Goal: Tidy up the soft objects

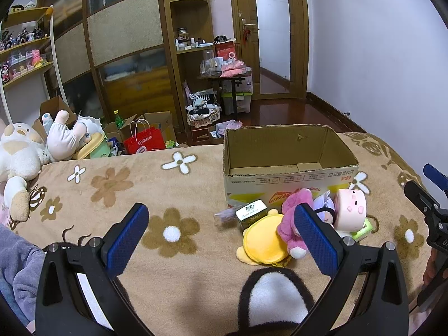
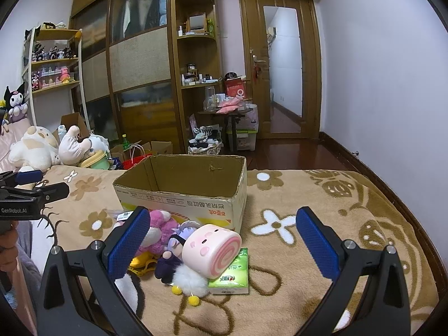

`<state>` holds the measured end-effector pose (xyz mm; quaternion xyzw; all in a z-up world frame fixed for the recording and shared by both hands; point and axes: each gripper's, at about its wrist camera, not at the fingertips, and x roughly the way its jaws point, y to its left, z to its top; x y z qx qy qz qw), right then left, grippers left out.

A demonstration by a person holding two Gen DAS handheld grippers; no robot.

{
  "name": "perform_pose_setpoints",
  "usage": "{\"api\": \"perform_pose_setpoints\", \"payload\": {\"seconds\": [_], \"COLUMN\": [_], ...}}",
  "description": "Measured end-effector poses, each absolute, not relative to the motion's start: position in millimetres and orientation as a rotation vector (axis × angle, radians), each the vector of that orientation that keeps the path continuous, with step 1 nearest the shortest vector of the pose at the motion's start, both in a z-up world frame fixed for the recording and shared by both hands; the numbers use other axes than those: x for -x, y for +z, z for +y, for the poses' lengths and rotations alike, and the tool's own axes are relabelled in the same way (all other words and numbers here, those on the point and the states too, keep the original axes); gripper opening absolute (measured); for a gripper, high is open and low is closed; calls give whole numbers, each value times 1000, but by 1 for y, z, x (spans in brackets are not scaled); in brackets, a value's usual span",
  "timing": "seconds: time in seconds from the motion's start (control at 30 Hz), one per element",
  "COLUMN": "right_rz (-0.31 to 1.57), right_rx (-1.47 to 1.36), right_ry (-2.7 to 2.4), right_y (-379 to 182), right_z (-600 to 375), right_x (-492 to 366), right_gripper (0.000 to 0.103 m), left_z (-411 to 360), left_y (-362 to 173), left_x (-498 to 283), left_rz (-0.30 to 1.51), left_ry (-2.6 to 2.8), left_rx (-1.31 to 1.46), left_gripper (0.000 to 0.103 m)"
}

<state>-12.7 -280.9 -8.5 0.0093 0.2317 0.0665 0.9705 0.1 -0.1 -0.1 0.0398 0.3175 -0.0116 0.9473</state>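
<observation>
Bedroom, pale walls (image 2: 378,84). Far wall: tall wooden wardrobe (image 2: 134,64) with woven panels, open corner shelves (image 2: 196,56). Wooden door (image 2: 282,67) far right, dark glossy wood floor (image 2: 294,154). Left: white shelf (image 2: 53,61) of figurines. Near: bed in tan floral blanket (image 2: 322,224).

My left gripper (image 1: 221,235) hovers with its jaws spread wide, blue pads (image 1: 127,238) facing each other, gripping nothing. My right gripper (image 2: 222,240) hangs level beside it, equally wide and empty, a hand (image 2: 7,249) behind the left one.

"GenRobot.AI" on left gripper (image 2: 28,180)
</observation>
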Motion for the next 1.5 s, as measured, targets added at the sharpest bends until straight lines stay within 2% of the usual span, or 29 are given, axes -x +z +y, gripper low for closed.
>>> {"api": "perform_pose_setpoints", "payload": {"seconds": [1.5], "right_rz": [469], "right_rx": [-33], "right_ry": [134], "right_y": [-8], "right_z": [-280], "right_x": [14], "right_gripper": [103], "left_z": [0], "left_y": [0], "left_x": [0], "left_rz": [646], "left_ry": [-27], "left_rx": [-85], "left_gripper": [102]}}
